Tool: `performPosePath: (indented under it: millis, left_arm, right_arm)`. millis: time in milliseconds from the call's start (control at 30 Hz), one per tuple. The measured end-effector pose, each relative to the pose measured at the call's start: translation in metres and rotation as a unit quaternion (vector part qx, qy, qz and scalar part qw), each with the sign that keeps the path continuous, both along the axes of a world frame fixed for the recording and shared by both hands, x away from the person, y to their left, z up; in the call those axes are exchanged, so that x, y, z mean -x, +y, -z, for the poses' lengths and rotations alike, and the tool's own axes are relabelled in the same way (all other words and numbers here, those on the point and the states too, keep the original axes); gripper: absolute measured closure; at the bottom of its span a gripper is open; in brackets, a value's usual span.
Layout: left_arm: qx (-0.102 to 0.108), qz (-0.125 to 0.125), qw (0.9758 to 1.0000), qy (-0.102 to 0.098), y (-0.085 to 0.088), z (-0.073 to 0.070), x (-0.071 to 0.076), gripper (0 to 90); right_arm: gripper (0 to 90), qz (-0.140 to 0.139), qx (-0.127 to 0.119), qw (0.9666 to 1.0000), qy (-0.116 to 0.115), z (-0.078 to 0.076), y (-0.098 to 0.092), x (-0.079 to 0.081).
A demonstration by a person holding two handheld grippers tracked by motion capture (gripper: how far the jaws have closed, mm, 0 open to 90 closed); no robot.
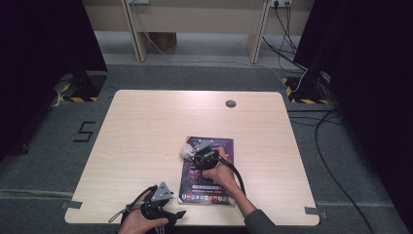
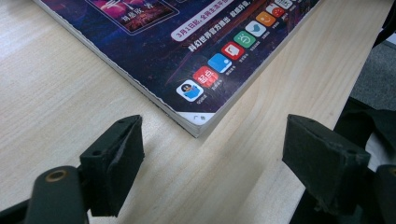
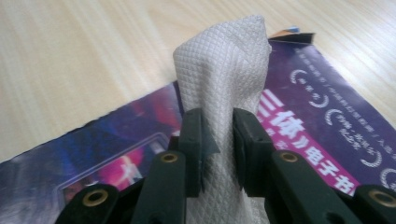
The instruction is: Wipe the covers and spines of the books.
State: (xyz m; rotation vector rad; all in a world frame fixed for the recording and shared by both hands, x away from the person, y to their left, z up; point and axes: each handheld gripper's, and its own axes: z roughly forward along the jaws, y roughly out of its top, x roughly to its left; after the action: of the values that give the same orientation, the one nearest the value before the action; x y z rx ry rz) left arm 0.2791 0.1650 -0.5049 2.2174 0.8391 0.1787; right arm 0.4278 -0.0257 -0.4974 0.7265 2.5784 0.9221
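Your right gripper (image 1: pixel 195 155) is clamped on a folded white cloth (image 3: pixel 224 93), and the cloth rests on the far left part of the book (image 1: pixel 208 170). The book lies flat on the table (image 1: pixel 146 131), its long axis running from you toward the far edge, its near end close to the table's front edge. In the right gripper view the cloth stands up between the jaws, with the book's far corner just beyond it and bare wood past that.

Your left gripper (image 1: pixel 163 207) sits just left of the book's near left corner, jaws apart with nothing between them. In the left gripper view that corner (image 2: pixel 201 122) lies ahead, between the two pads (image 2: pixel 116 158), apart from both.

The right gripper is the nearer one to the cover; most of the cover lies toward you from the cloth, so a wipe probably runs along the long axis. Room is open left, right and beyond the book. Watch the front edge: the book may slide there unless the left gripper steadies the corner
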Motion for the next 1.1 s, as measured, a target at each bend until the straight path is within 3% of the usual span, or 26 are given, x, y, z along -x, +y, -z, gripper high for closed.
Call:
performPosePath:
  millis: [133,333,733,900,1000,1100]
  left_arm:
    - [0.0,0.001,1.0,0.0,0.0,0.0,0.0,19.8]
    - [0.001,0.001,1.0,0.001,0.0,0.0,0.0,19.8]
    - [0.003,0.0,1.0,0.002,0.001,-0.001,-0.001,19.9]
    - [0.004,-0.003,1.0,0.001,0.002,-0.001,-0.001,19.9]
    - [0.005,-0.002,1.0,0.002,0.001,-0.001,-0.002,20.0]
    - [0.005,-0.001,1.0,0.002,0.0,-0.002,-0.003,20.0]
  right_arm:
    - [74.3,-0.001,-0.002,1.0,0.004,0.0,-0.001,-0.005]
    - [74.5,0.03,-0.014,0.9994,0.011,0.0,-0.01,-0.018]
    - [74.8,-0.036,-0.004,0.9993,0.013,0.0,0.001,0.026]
    - [74.7,-0.044,-0.007,0.999,0.011,0.0,-0.003,0.03]
    - [74.7,-0.023,-0.005,0.9997,0.01,0.0,-0.015,0.026]
    - [74.7,0.006,-0.006,0.9999,0.007,0.0,-0.039,0.02]
